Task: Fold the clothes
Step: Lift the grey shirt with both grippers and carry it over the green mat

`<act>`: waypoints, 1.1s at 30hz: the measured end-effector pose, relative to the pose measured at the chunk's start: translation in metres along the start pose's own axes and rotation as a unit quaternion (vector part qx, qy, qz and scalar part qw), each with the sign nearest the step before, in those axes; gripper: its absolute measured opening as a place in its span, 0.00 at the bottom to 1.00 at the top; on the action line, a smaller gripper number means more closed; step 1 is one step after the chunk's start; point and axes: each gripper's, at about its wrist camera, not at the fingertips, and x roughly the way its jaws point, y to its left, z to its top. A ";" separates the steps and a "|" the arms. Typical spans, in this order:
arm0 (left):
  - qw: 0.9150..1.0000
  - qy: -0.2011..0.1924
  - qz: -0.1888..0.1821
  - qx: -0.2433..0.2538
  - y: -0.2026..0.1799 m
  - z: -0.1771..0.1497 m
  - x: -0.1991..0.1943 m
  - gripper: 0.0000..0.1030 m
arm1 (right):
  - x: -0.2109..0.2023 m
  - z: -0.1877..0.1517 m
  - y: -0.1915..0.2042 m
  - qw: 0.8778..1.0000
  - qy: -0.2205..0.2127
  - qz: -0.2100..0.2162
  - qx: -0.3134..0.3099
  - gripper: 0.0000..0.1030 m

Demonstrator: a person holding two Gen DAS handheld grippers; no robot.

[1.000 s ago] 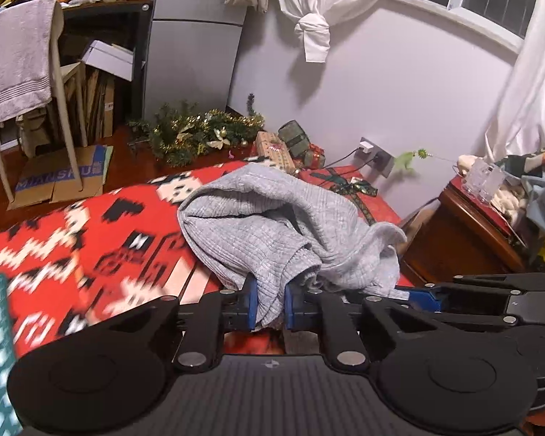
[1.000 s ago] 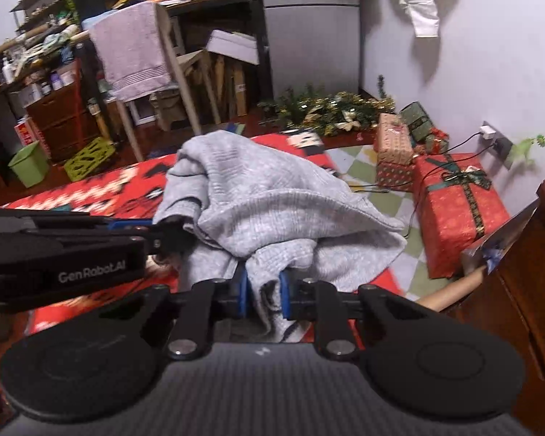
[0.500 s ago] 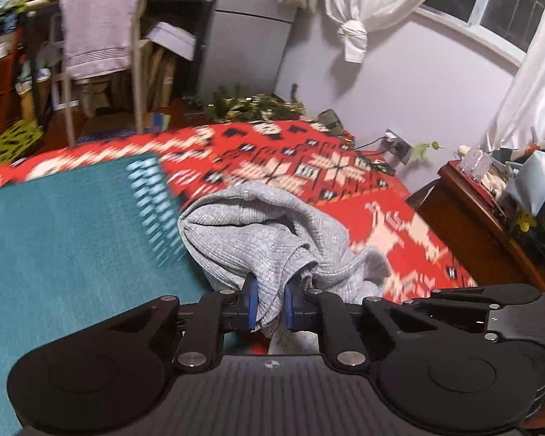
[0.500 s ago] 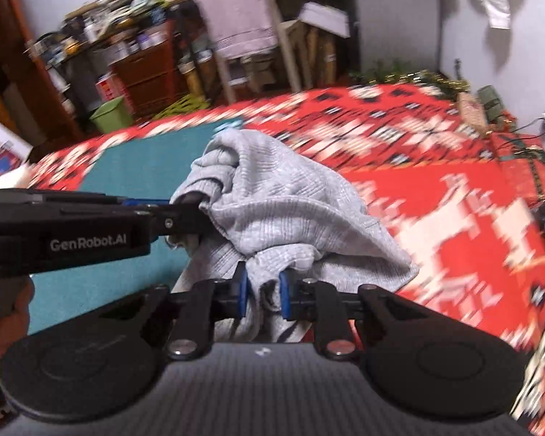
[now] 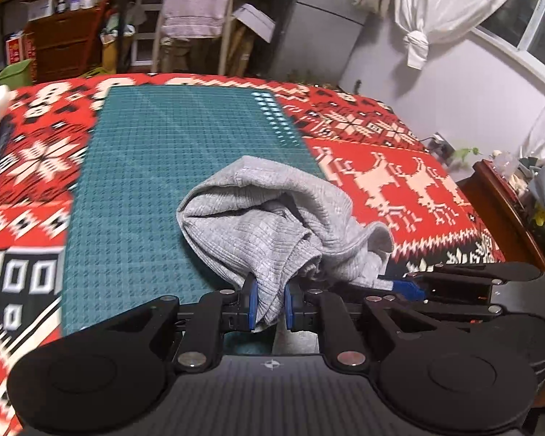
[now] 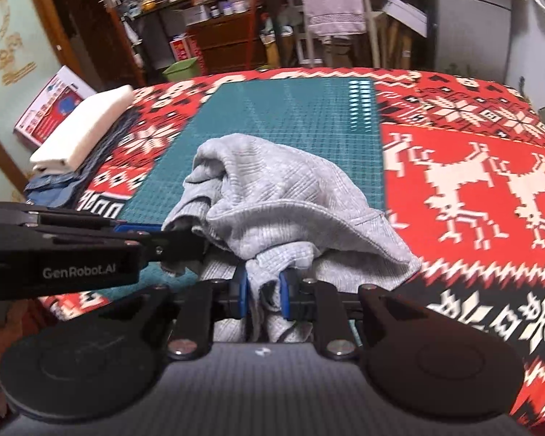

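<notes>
A grey ribbed knit garment [image 5: 269, 218] is bunched in a heap and hangs over the near end of a teal grid mat [image 5: 170, 167]. My left gripper [image 5: 269, 305] is shut on a fold of its lower edge. In the right wrist view the same grey garment [image 6: 279, 200] is pinched by my right gripper [image 6: 263, 296], also shut. The left gripper [image 6: 178, 243] reaches in from the left side of that view and holds the cloth beside mine. In the left wrist view the right gripper [image 5: 407, 285] shows at the right with its blue pad against the cloth.
The mat lies on a red, white and black patterned cover [image 6: 472, 167]. A stack of folded clothes, white on top of blue denim [image 6: 80, 134], sits at the left edge. Beyond stand a chair with a towel [image 5: 194, 0], cluttered shelves, and a wooden nightstand [image 5: 508, 200] to the right.
Both grippers swung with the grey garment from over the floor and gift boxes to above the teal mat. Their grip on the cloth stayed the same.
</notes>
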 end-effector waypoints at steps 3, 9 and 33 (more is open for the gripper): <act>1.000 -0.005 0.009 -0.006 0.010 -0.013 -0.011 0.13 | 0.004 -0.007 0.009 1.000 0.004 0.003 -0.006 0.18; 0.999 -0.003 0.019 -0.027 0.029 -0.032 -0.021 0.14 | 0.007 -0.019 0.016 1.000 0.007 -0.002 -0.001 0.21; 0.970 -0.047 0.070 0.229 -0.004 -0.001 -0.033 0.36 | -0.024 -0.014 -0.020 0.999 -0.019 -0.007 0.026 0.42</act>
